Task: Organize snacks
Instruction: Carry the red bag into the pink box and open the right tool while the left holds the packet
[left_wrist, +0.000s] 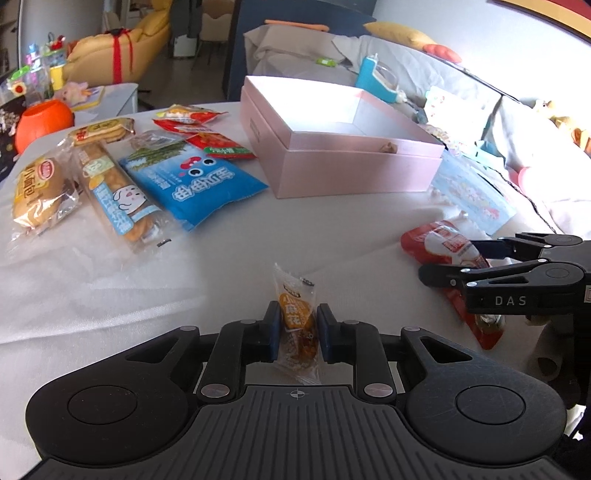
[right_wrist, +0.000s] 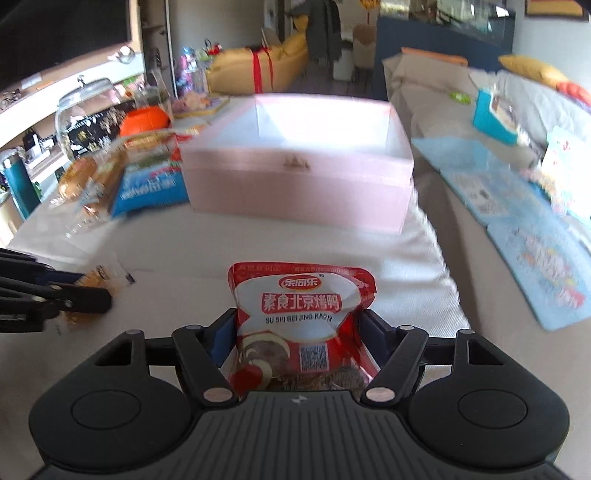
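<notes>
My left gripper (left_wrist: 295, 325) is shut on a small orange snack packet (left_wrist: 297, 317), held just above the white cloth. My right gripper (right_wrist: 297, 332) is shut on a red and white snack pouch (right_wrist: 301, 314); that pouch also shows in the left wrist view (left_wrist: 439, 243) between the right gripper's fingers (left_wrist: 443, 275). An open pink box (left_wrist: 343, 147) stands ahead on the table, empty as far as I can see, and also shows in the right wrist view (right_wrist: 295, 184). The left gripper's fingers (right_wrist: 85, 295) appear at the left of the right wrist view.
Several snack bags lie left of the box: a blue bag (left_wrist: 192, 181), a long biscuit pack (left_wrist: 118, 192), a bread pack (left_wrist: 37, 192), red packets (left_wrist: 218, 146). An orange pumpkin pot (left_wrist: 42, 122) sits far left. Light blue booklets (left_wrist: 472, 192) lie right of the box, on a sofa.
</notes>
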